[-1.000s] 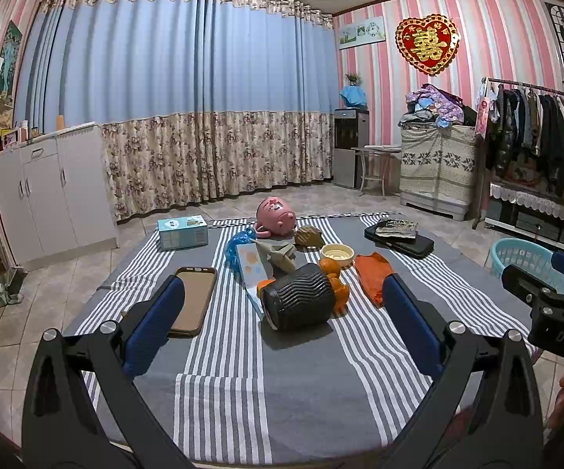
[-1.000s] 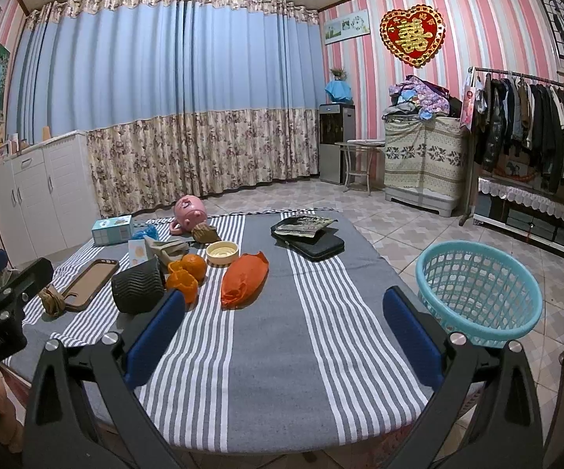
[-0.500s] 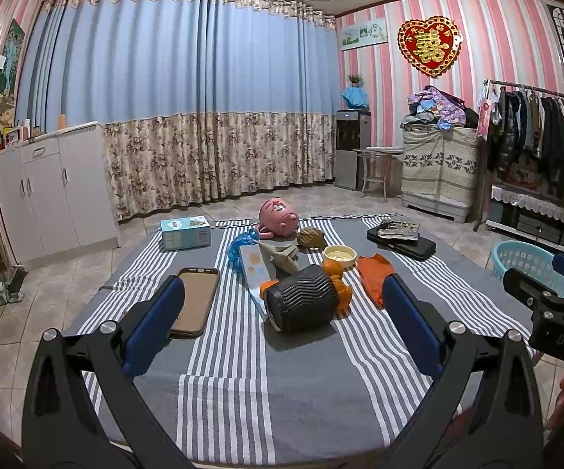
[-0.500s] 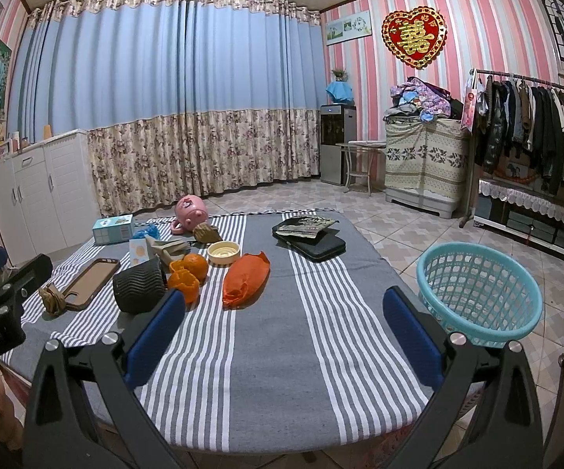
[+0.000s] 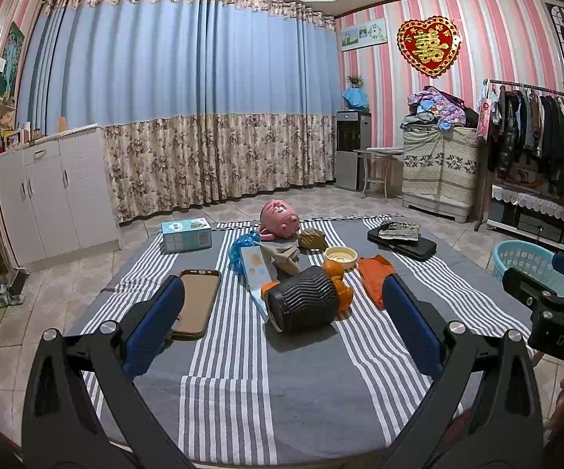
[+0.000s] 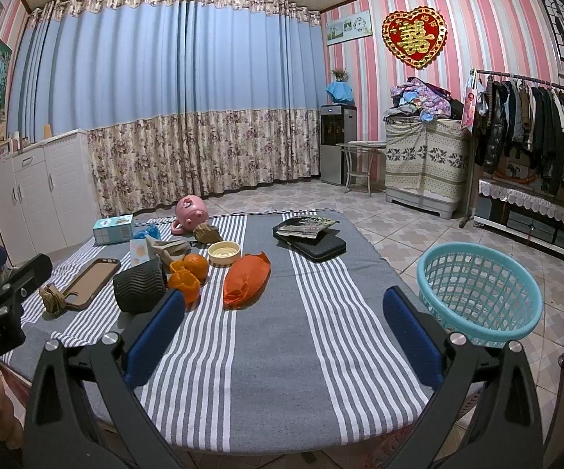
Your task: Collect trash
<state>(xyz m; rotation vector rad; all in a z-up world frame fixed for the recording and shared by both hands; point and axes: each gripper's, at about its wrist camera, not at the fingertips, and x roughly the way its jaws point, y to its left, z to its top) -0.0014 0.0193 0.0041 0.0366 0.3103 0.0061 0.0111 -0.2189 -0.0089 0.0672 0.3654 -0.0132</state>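
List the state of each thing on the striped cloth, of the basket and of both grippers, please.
Left gripper: open, holding nothing.
Right gripper: open, holding nothing.
Turquoise plastic basket: upright on the floor, looks empty.
Black ribbed cup: lying on its side.
Crumpled orange plastic bag: lying flat.
Brown phone case: lying flat, empty.
Small cream bowl: upright.
Pink piggy bank: tipped on its side.

Grey-striped cloth (image 6: 266, 355) — turquoise basket (image 6: 477, 324)
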